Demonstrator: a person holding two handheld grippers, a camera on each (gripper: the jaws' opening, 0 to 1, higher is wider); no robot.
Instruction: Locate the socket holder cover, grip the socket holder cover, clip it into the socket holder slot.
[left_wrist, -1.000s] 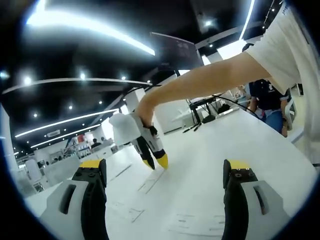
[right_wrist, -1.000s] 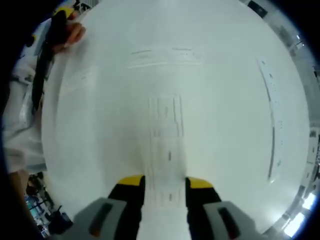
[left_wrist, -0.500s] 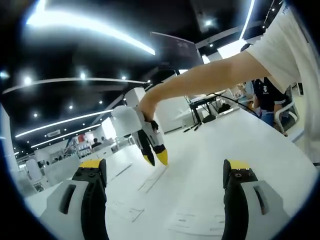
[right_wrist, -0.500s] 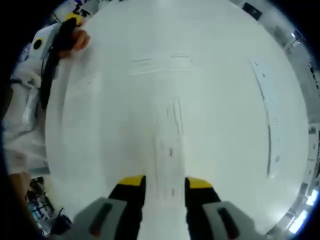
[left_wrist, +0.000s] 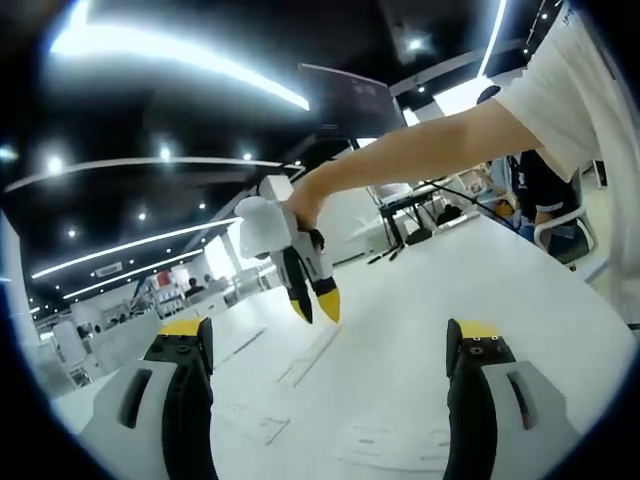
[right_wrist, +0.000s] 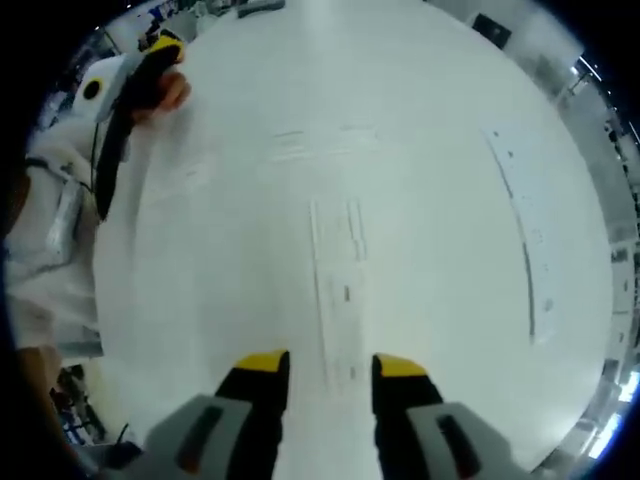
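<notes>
Right gripper view shows my right gripper (right_wrist: 328, 365) released above the long white plastic socket holder cover (right_wrist: 338, 292) lying flat on the white counter (right_wrist: 450, 150), so it is located but neither gripped nor clipped, my left gripper (left_wrist: 325, 345) also released.

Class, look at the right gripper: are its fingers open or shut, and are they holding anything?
Open and holding nothing: the right gripper shows bare white table between its yellow-tipped fingers.

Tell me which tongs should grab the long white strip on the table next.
Right. The right tongs hang open directly above the white strip; the left tongs are held off to the side.
</notes>
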